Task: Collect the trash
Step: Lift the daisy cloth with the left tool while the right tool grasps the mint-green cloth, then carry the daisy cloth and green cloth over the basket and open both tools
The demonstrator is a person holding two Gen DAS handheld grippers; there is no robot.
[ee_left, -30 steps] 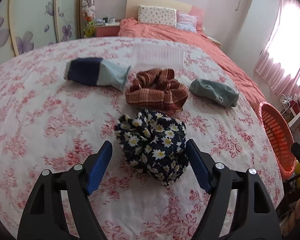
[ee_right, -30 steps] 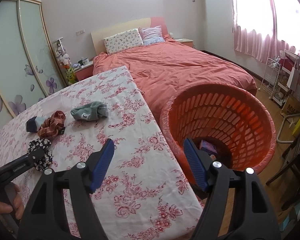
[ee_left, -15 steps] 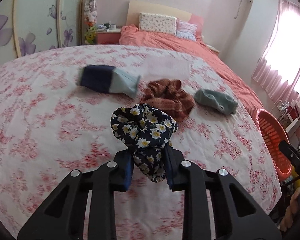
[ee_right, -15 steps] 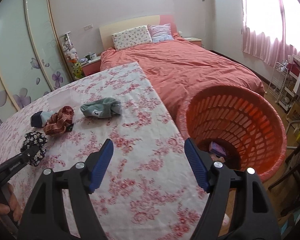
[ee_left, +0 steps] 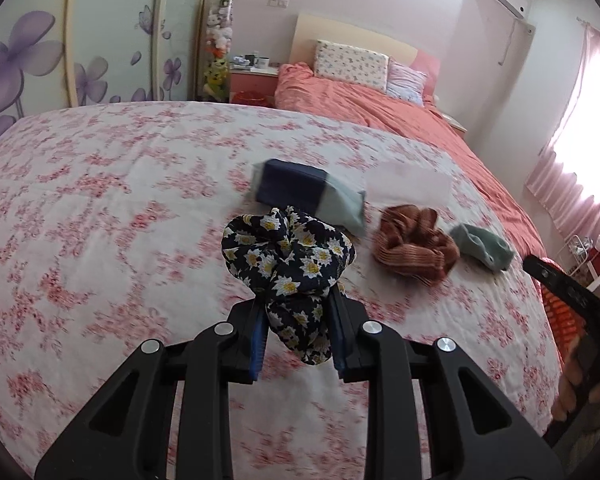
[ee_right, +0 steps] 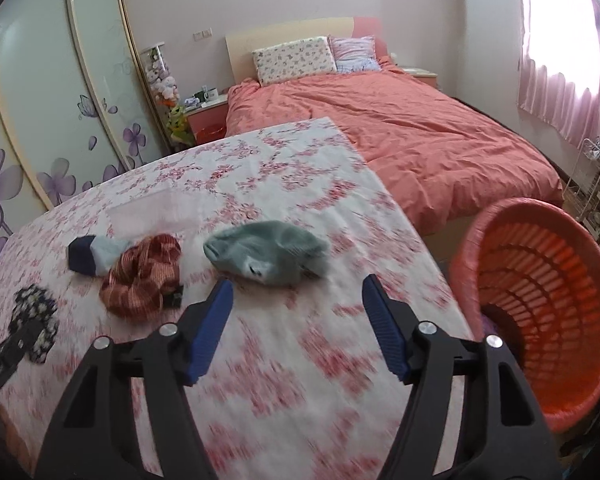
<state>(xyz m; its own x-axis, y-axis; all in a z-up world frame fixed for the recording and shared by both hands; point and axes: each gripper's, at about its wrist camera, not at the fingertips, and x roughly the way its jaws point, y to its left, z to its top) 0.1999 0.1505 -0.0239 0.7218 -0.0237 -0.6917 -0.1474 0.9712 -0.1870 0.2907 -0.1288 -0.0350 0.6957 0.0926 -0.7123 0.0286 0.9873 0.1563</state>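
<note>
My left gripper point(ee_left: 297, 326) is shut on a dark daisy-print cloth point(ee_left: 290, 256) and holds it above the floral tablecloth point(ee_left: 100, 208); the cloth also shows in the right wrist view point(ee_right: 34, 316). My right gripper point(ee_right: 296, 312) is open and empty, just short of a grey-green sock point(ee_right: 266, 252). A rust plaid scrunchie point(ee_right: 142, 274) and a navy and grey sock point(ee_right: 90, 254) lie to its left. The orange basket point(ee_right: 540, 304) stands off the table's right edge with something dark inside.
A clear plastic bag point(ee_right: 148, 210) lies behind the socks. A bed with a coral duvet point(ee_right: 400, 136) stands beyond the table. A wardrobe with purple flowers point(ee_right: 40, 112) is at the left, pink curtains point(ee_right: 560, 96) at the right.
My left gripper closed on the daisy-print cloth and lifted it off the table. My right gripper swung left from the basket toward the grey-green sock.
</note>
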